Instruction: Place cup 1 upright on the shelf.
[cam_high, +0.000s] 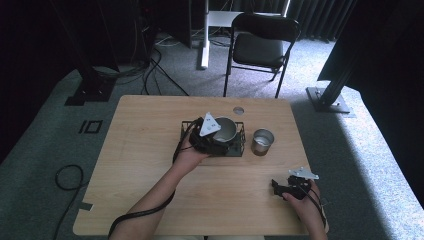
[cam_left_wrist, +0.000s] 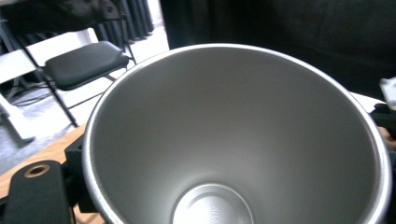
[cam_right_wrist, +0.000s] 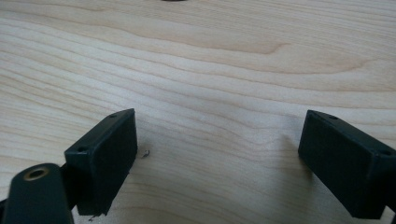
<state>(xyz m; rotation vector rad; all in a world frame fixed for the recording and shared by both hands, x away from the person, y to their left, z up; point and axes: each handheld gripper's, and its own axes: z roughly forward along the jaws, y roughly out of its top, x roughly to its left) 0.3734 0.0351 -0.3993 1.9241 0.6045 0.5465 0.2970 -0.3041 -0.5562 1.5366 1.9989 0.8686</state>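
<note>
Presently, contents of the scene, left to right:

Table (cam_high: 150, 150): pale wood, rectangular, with a small round grommet (cam_high: 238, 110) near its far edge.

Left gripper (cam_high: 216, 134): held in the person's left hand (cam_high: 190, 152), reaching over a black wire rack at table centre; grey three-cornered plate on top. From above, it sits at the near-left side of a steel cup. Whether the jaws press on the cup wall cannot be told.

Black wire rack (cam_high: 239, 145): low, dark, square frame; the steel cup stands in it.

Steel cup (cam_high: 226, 129): wide, brushed metal, mouth up, empty. In the left gripper view the cup (cam_left_wrist: 233, 140) looms directly ahead of the camera, its interior and round base in sight; one black jaw shows at the cup's left, against the outer wall.

Second steel cup (cam_high: 262, 141): smaller, upright on the bare table just right of the rack, apart from both grippers.

Right gripper (cam_high: 280, 187): held in the person's right hand (cam_high: 305, 202) near the table's near-right corner, well apart from both cups. In the right gripper view its jaws stand wide apart over bare wood (cam_right_wrist: 210, 70), holding nothing.

Chair (cam_high: 260, 42): black, folding, on the carpet beyond the table.
</note>
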